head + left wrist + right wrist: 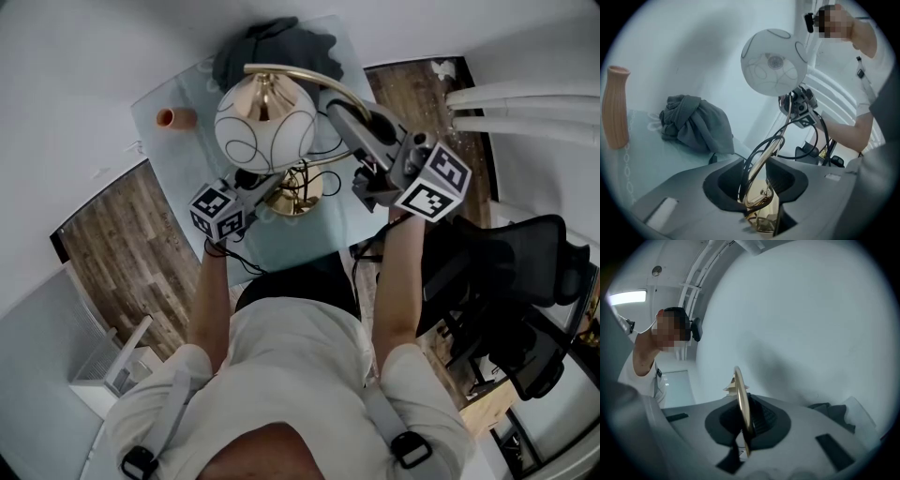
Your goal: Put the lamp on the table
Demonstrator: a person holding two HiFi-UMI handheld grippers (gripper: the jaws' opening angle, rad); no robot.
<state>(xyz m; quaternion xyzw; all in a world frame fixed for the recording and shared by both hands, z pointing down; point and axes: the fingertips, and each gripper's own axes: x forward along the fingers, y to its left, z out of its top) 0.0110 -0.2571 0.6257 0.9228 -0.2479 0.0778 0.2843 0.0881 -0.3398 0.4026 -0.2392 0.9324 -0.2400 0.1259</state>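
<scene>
Far to the left of the left gripper's jaws, a ribbed orange vase stands upright on the pale glass desk, and nearer, ahead and to their left, a grey cloth lies bunched against the white wall. The left jaws stand apart with the lamp between them: its looped brass stem and a black cord rise through the gap with room showing on both sides, and the round brass base lies just under the jaws, apparently set on the glass. The white globe shade (patterned with thin dark curls) hangs high above and ahead of these jaws. To the right, the right gripper has its jaws together on the lamp's thin brass arm, which stands edge-on and upright between the pads; in the head view this gripper meets the arm where it curves over beside the shade. Wood-plank floor shows to either side of the desk, and a black mesh chair stands well to the right of the right jaws.
</scene>
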